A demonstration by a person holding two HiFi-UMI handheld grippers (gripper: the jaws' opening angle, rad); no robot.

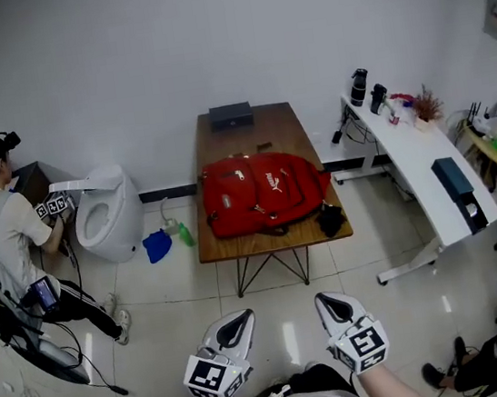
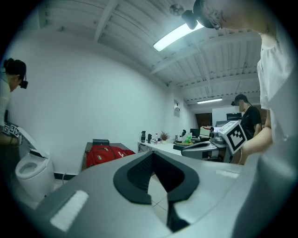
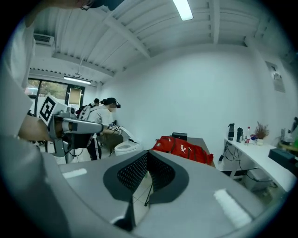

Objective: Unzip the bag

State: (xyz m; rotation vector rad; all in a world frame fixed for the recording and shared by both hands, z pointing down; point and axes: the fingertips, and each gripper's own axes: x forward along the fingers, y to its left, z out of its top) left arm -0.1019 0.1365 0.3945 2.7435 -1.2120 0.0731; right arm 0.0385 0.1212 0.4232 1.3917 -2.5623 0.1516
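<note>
The red backpack [image 1: 260, 193] lay flat on the wooden desk [image 1: 276, 238] in the middle of the room, filling most of the desk's near half. Whether its zips were closed could not be made out from this far. A black box [image 1: 230, 116] sat at the desk's far end by the wall, and a small black object [image 1: 329, 219] rested at the near right corner, just beside the backpack. The left hand-held gripper [image 1: 238, 321] and the right hand-held gripper [image 1: 329, 303] hung side by side low in the head view, over the tiled floor [image 1: 157, 334] and well apart from the desk, both pointing towards it. Each gripper's own view showed its dark ribbed pads pressed together at the tips with nothing pinched between them, and the backpack small in the distance beyond. To the left, a person [image 1: 7, 227] crouched beside a white toilet [image 1: 107, 215], with a blue item [image 1: 157, 245] on the floor between the toilet and the wooden desk. To the right stood a long white desk [image 1: 415, 174] carrying bottles and other small things.
</note>
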